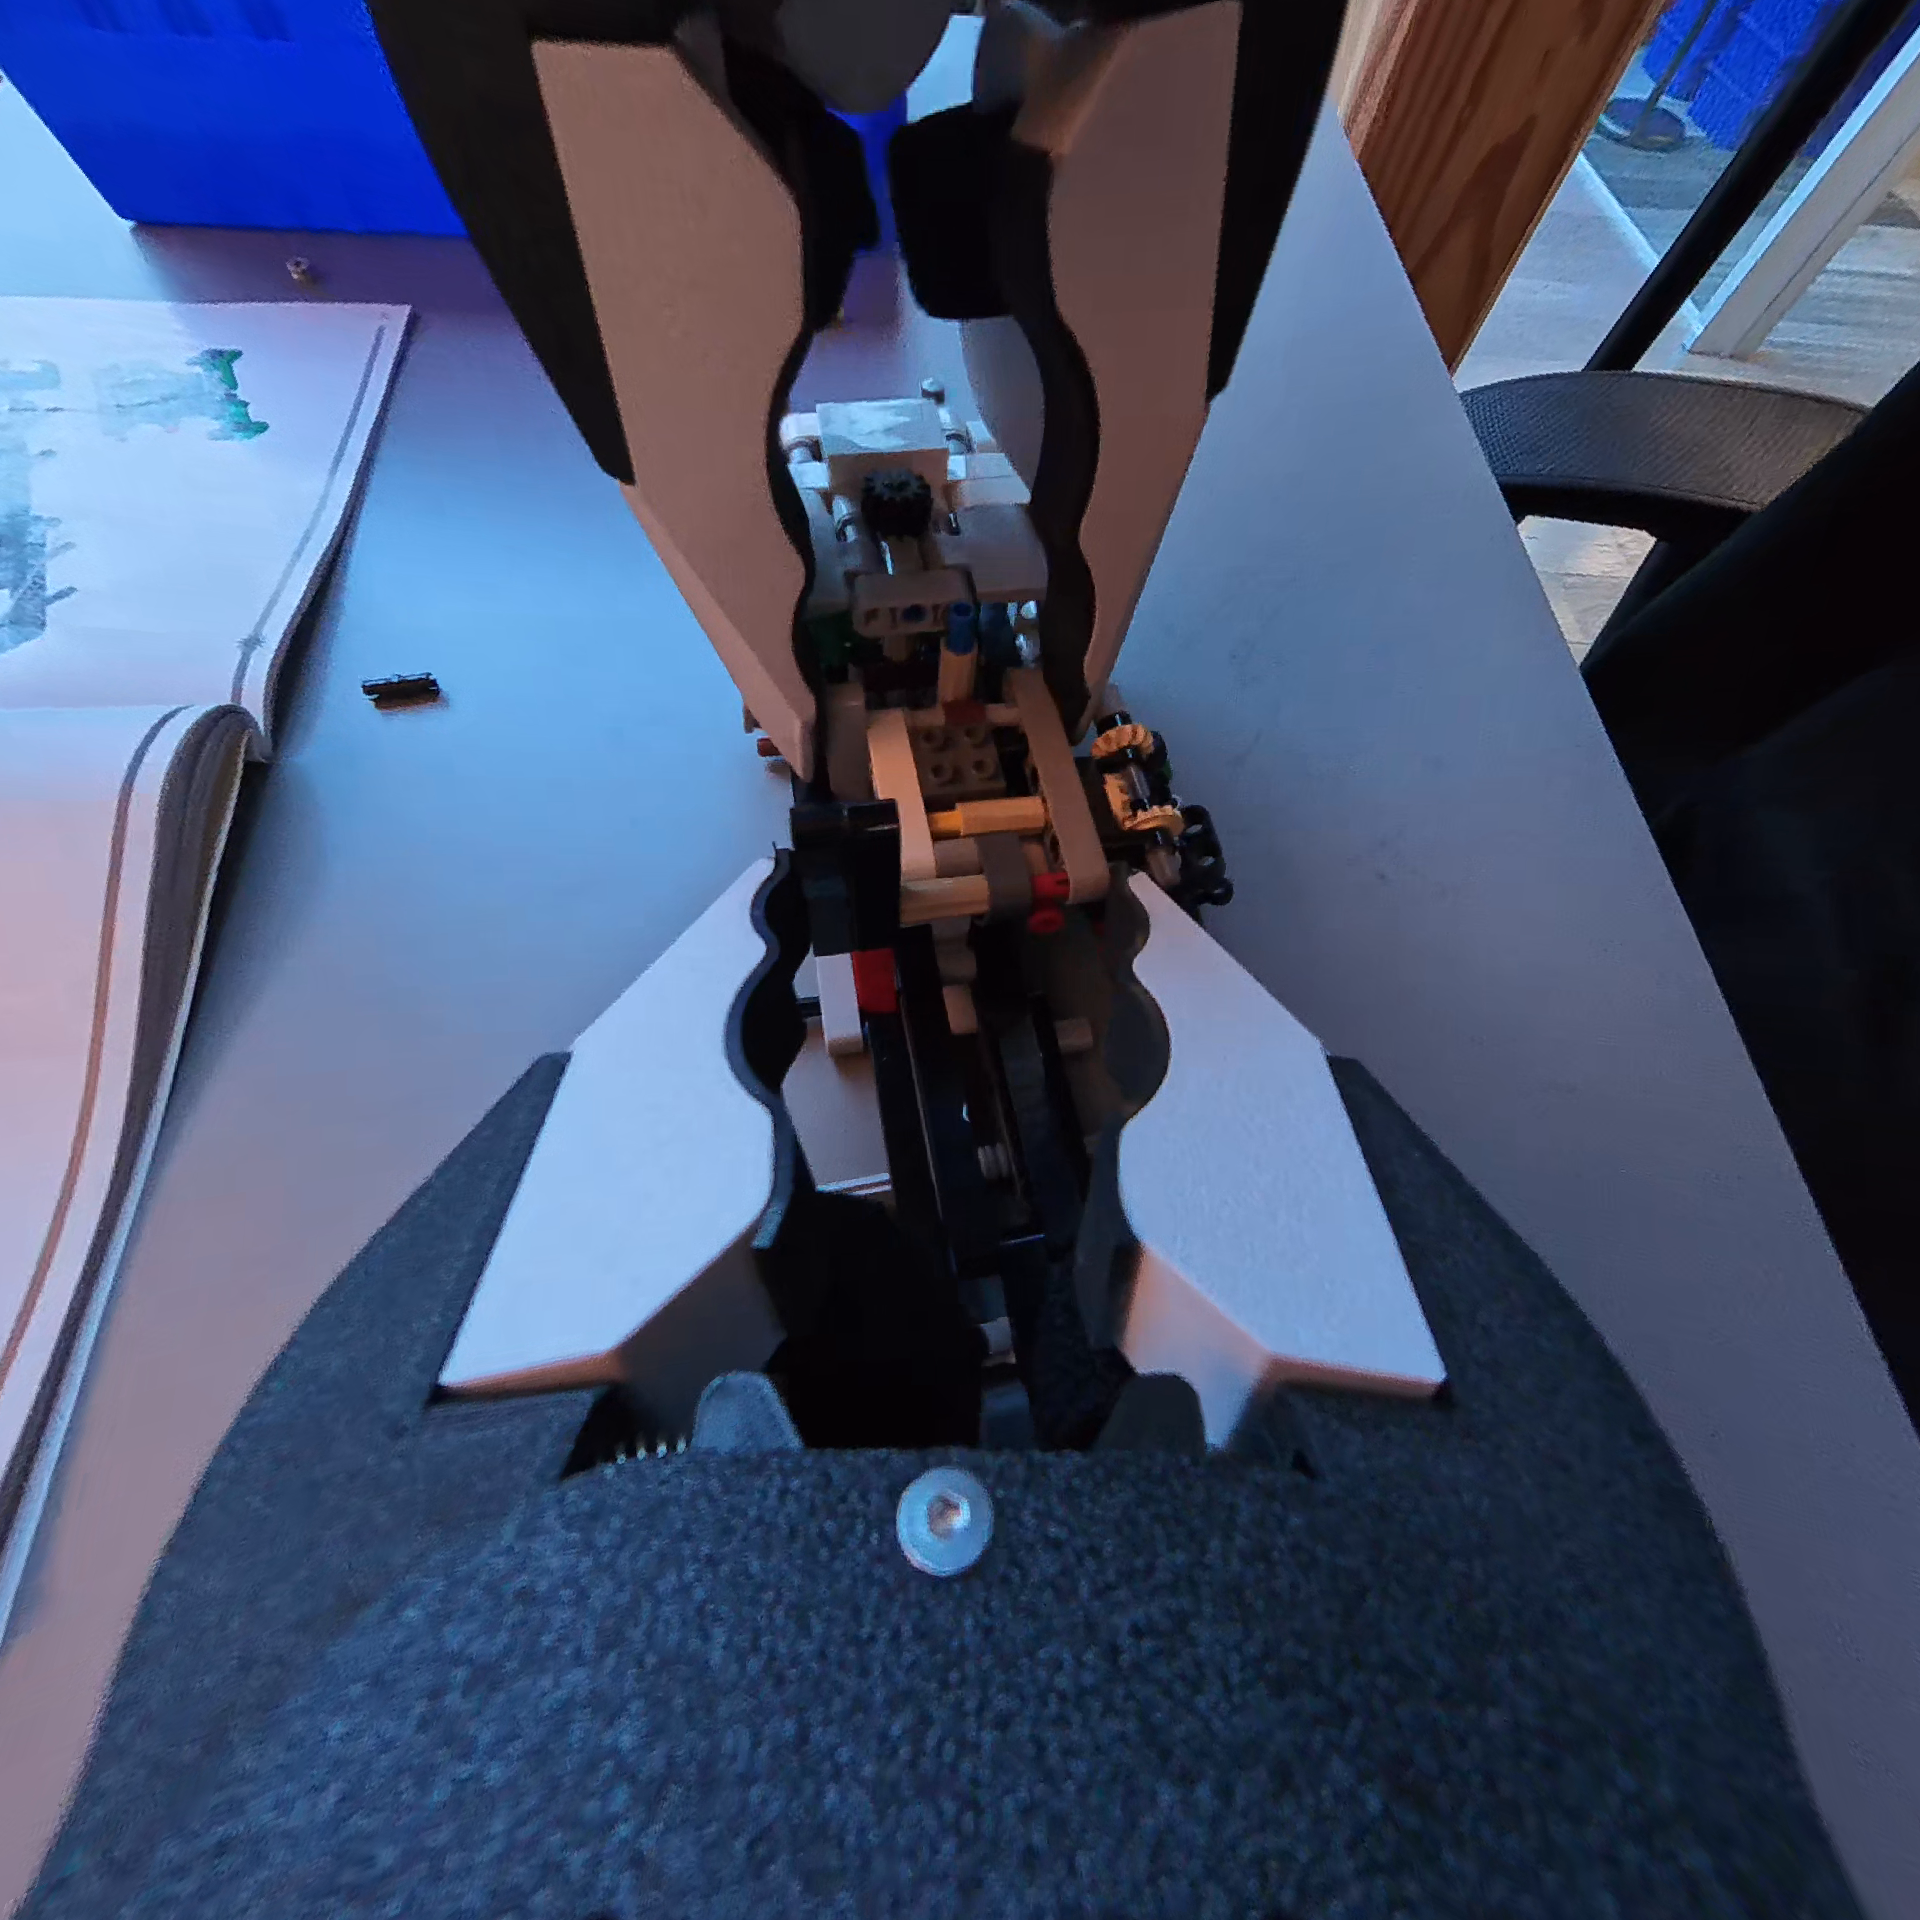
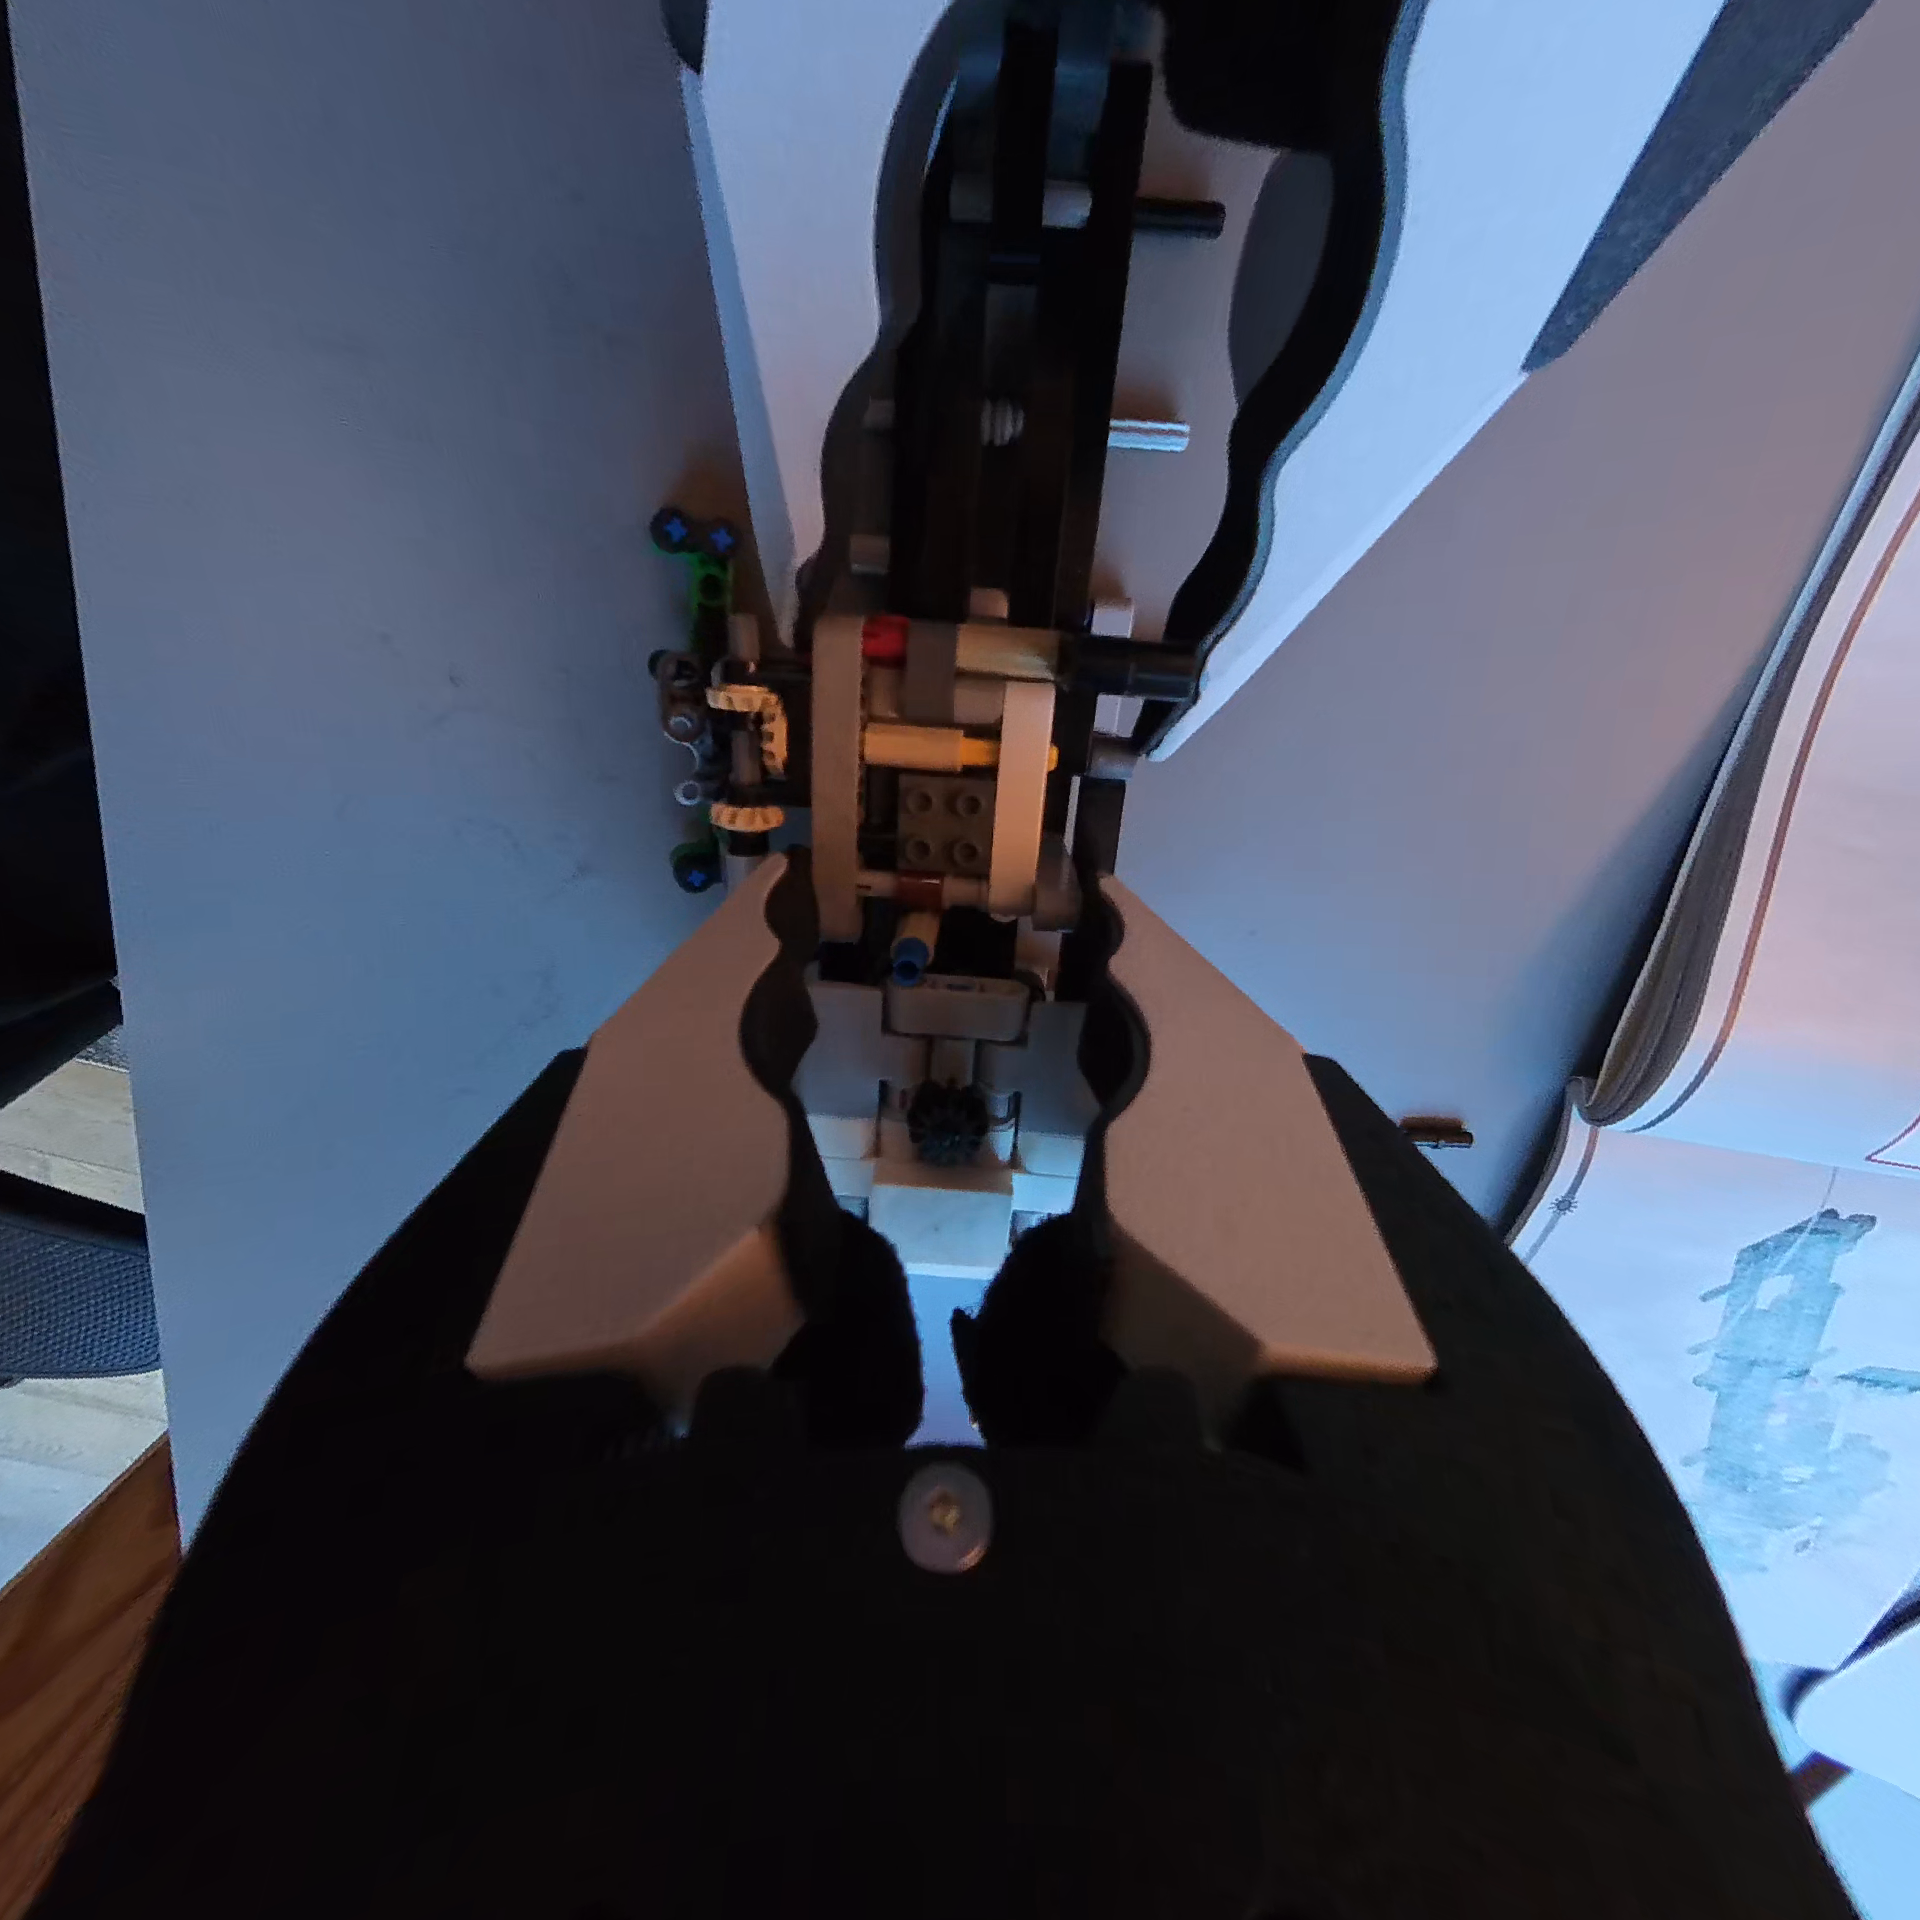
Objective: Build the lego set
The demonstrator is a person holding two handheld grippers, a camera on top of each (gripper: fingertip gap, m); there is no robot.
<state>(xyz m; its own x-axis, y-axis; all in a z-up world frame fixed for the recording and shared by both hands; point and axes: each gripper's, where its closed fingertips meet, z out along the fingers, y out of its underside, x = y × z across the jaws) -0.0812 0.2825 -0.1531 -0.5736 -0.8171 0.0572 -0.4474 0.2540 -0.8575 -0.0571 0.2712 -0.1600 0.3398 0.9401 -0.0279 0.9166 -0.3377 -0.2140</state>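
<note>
Closest to the lens in the left wrist view, the left gripper (image 1: 951,894) is closing narrowly on the black, beam-built end of the lego model (image 1: 966,831), its wavy pads pressing both flanks while the model is lying lengthwise on the grey desk (image 1: 1351,831), near the desk's right edge. From the far side the right gripper (image 1: 940,717) is reaching in and clasping the model's white end, where a small black gear (image 1: 886,494) is sitting. An open instruction booklet (image 1: 156,623) is resting toward the desk's left edge, a loose dark pin (image 1: 400,688) is lying just beside it, and a blue bin (image 1: 208,104) is standing at the far left corner. Moving to the right wrist view, the right gripper (image 2: 945,894) is squeezing the white end with the gear (image 2: 943,1127) between its pads, and the left gripper (image 2: 1039,644) is holding the black end opposite; tan bevel gears (image 2: 750,764) and a green beam (image 2: 711,592) are sticking out toward the desk's near edge. Both tools seem to be steadying the assembly, perhaps pressing two sections together or readying it for turning. Doing this well is probably meaning keeping both grips level and pushing straight along the model's long axis, since twisting could be popping pins or dislodging the exposed gears.
</note>
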